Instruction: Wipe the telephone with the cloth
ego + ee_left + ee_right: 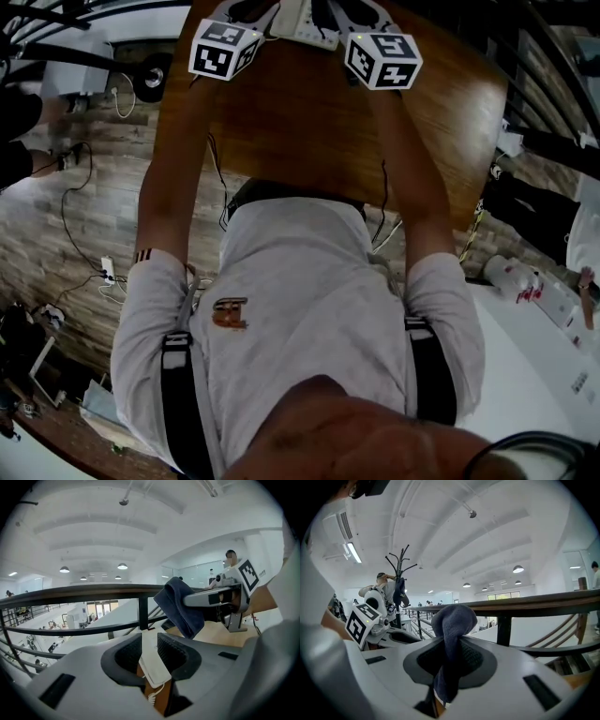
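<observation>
A white telephone [305, 21] lies at the far edge of the wooden table [281, 122], between my two grippers' marker cubes. In the left gripper view its white handset [153, 665], with a coiled cord, lies between the pads of my left gripper [149, 653]. The jaws stand apart around it and I see no pressing on it. My right gripper [450, 660] is shut on a dark blue cloth [452, 634], which bunches above the jaws and hangs below them. The cloth [180, 604] hangs just right of the left gripper, above the table.
A dark railing [70, 592] runs right behind the table's far edge, with an open hall beyond. A coat rack [398, 573] stands to the left. Cables [84, 225] trail over the wood floor at my left. A white counter [525, 375] stands at my right.
</observation>
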### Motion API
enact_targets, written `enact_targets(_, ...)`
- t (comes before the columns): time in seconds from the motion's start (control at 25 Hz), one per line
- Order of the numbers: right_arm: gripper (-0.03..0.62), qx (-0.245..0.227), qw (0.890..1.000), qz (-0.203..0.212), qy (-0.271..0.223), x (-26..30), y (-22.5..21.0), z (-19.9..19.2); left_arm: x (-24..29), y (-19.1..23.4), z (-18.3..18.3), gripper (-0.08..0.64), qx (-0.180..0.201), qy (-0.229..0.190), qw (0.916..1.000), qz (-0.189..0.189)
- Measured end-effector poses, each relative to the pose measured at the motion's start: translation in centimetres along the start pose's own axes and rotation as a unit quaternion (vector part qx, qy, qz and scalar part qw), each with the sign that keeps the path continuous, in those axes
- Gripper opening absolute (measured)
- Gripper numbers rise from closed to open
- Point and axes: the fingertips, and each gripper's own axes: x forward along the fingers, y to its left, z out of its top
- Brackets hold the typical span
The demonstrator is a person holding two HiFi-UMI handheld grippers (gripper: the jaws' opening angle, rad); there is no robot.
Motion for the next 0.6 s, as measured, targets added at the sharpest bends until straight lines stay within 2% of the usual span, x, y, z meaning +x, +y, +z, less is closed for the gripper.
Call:
enact_targets(0.12,0.078,-0.009,1.000,-0.004,0.016,1.7,0.0,-0.3,1.2,1.2,-1.0,0.117,-0.004,0.024,0.9997,-0.011)
enact_targets(0.44,0.078,-0.028,0.998,-0.009,0.059,5.5,-1.8,-1.3,4.6,1.8,-3.2,0.118,-0.007,0.078,0.9966,-0.028)
enact_targets(0.6,0.078,-0.017,0.997,-0.006,0.074,7.2,-2.8,-1.5,6.0,2.3,-4.4,0.121,-0.008,0.108,0.9935,-0.033)
